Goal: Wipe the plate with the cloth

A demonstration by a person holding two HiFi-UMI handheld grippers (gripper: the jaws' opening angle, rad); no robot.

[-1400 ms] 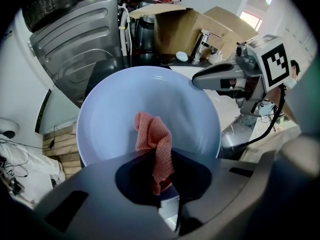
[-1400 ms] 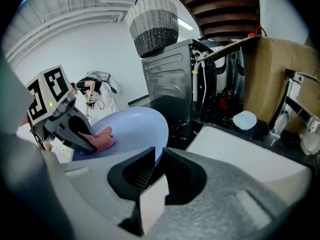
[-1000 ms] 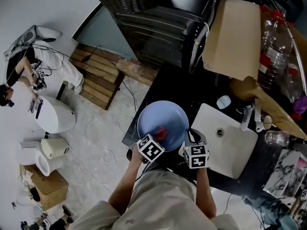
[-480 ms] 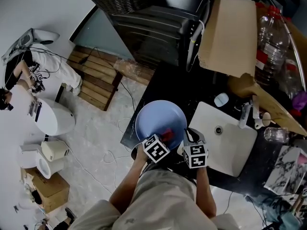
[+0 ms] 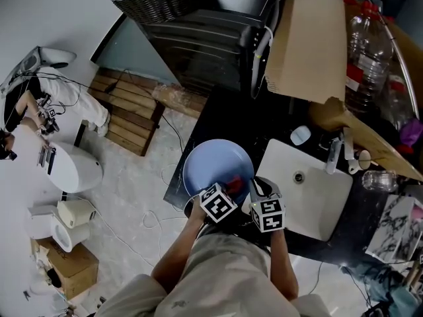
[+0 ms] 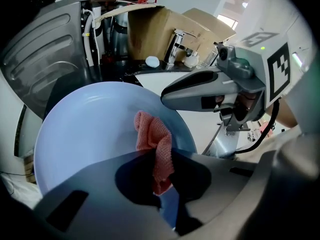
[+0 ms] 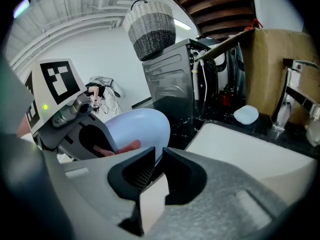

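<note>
A light blue plate [image 5: 215, 166] lies at the left end of the black counter, and it fills the left gripper view [image 6: 95, 129]. My left gripper [image 5: 228, 191] is shut on a red cloth [image 6: 156, 144], which rests on the near part of the plate [image 7: 142, 124]; in the head view the cloth [image 5: 234, 183] peeks out beside the marker cube. My right gripper [image 5: 254, 189] is shut on the plate's near right rim, with the rim between its jaws [image 7: 156, 165].
A white sink [image 5: 301, 190] with a tap [image 5: 338, 152] lies right of the plate. A cardboard box [image 5: 307, 45] and plastic bottles [image 5: 367, 51] stand behind it. A dark metal appliance [image 5: 198, 38] is at the back. The counter's left edge drops to the floor.
The left gripper with the cloth has moved right across the plate's near part, toward the right gripper. The right gripper has kept its hold on the rim.
</note>
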